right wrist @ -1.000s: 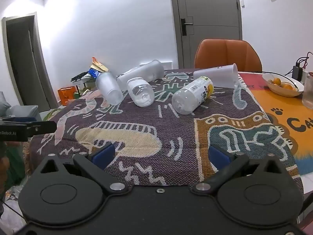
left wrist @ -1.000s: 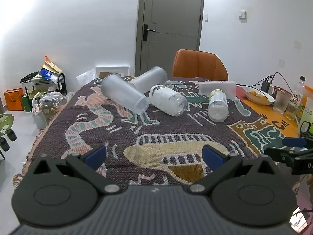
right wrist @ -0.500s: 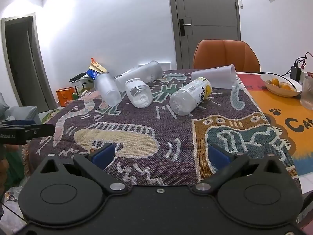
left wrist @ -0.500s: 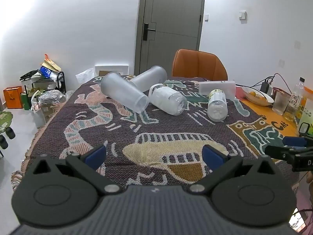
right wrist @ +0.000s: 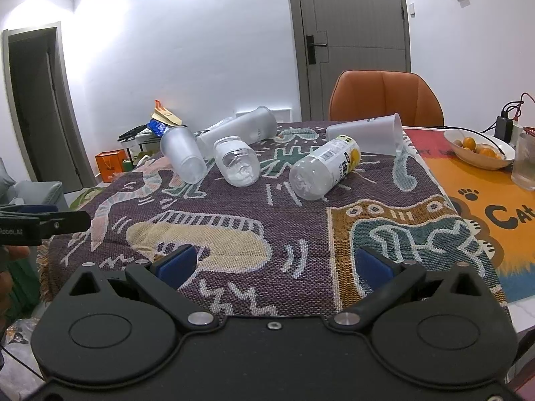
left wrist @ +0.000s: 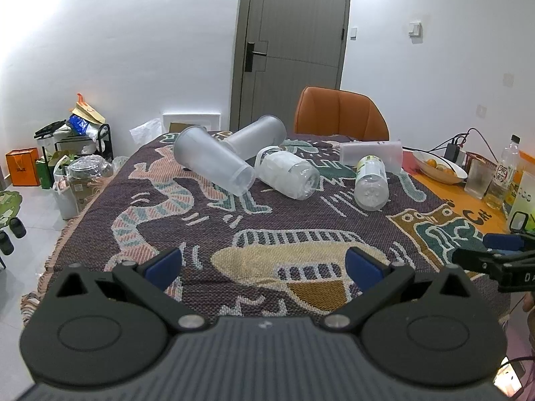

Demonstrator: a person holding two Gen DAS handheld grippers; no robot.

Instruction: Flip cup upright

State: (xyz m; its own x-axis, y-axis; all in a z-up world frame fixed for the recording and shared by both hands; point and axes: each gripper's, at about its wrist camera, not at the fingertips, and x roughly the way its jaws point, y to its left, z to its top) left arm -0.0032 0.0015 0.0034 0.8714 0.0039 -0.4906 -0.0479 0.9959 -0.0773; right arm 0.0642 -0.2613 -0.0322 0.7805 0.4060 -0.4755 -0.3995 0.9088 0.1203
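Note:
Several clear and frosted cups and bottles lie on their sides on the patterned blanket (left wrist: pixel 301 227): a frosted cup (left wrist: pixel 210 163), a second frosted cup (left wrist: pixel 254 137) behind it, a handled jar (left wrist: pixel 287 175), a labelled bottle (left wrist: pixel 371 182) and a white cup (left wrist: pixel 371 153) at the back. The right wrist view shows the frosted cup (right wrist: pixel 182 157), jar (right wrist: pixel 235 160), bottle (right wrist: pixel 324 170) and white cup (right wrist: pixel 364 133) too. My left gripper (left wrist: pixel 264 264) is open and empty near the blanket's front edge. My right gripper (right wrist: pixel 274 264) is open and empty, also well short of them.
An orange chair (left wrist: pixel 341 113) stands behind the table. A bowl of oranges (left wrist: pixel 438 167), a glass (left wrist: pixel 479 178) and a bottle (left wrist: pixel 501 177) sit on the orange mat at right. Clutter and boxes (left wrist: pixel 67 153) stand on the floor at left.
Both grippers have risen and eased forward slightly, so the cups sit a little lower in view. Nothing was grasped or moved.

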